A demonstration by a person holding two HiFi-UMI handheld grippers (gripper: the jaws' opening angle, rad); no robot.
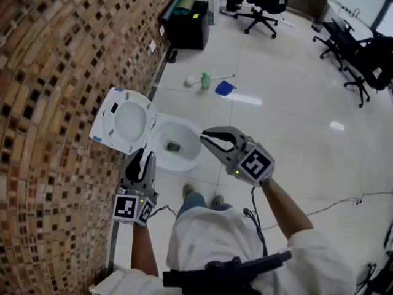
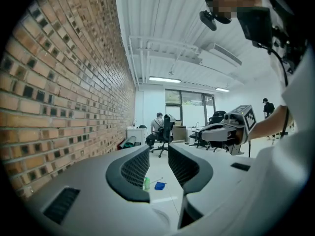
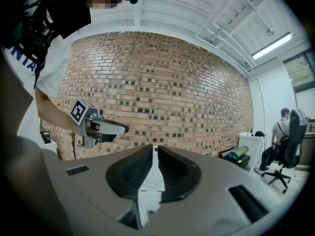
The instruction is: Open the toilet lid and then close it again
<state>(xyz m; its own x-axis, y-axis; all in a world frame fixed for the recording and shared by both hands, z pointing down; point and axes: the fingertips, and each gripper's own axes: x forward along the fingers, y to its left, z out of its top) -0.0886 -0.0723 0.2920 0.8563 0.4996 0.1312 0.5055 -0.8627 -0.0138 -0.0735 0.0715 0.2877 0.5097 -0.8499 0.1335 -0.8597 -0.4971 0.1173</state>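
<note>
So, the toilet lid (image 1: 126,120) is up, left of centre in the head view, tilted back against the brick wall (image 1: 55,72). The seat looks raised with it, hard to be sure. The bowl (image 1: 176,145) is exposed just right of the lid, with something dark at the bottom. Judging by that, the open half looks done and closing is what's left.

The left gripper (image 1: 143,157) sits just below the lid, lower left of centre, tips aimed up-frame toward the lid's lower edge, not touching it. Its own view shows the jaws moderately apart with nothing between them, only far floor in the gap. That gap is probably set so it can slip over the lid's rim for the pull-down.

The right gripper (image 1: 206,137) is right of the bowl, centre frame, pointed left across toward the bowl and wall. Its jaws are pressed nearly together, thin slit only, holding nothing. It reads as the idle hand, off to the side and closed so it's out of the way.

Floor clutter upper centre: white brush (image 1: 190,82), green bottle (image 1: 205,80), blue dustpan-like thing (image 1: 225,89). All are well apart from the toilet and play no part here. Office chairs (image 1: 261,8) top right.

Next move, my guess: the left one has to catch the lid's free edge. The lid leans on the wall, so it must be tipped forward first, then lowered slowly or it slams.
</note>
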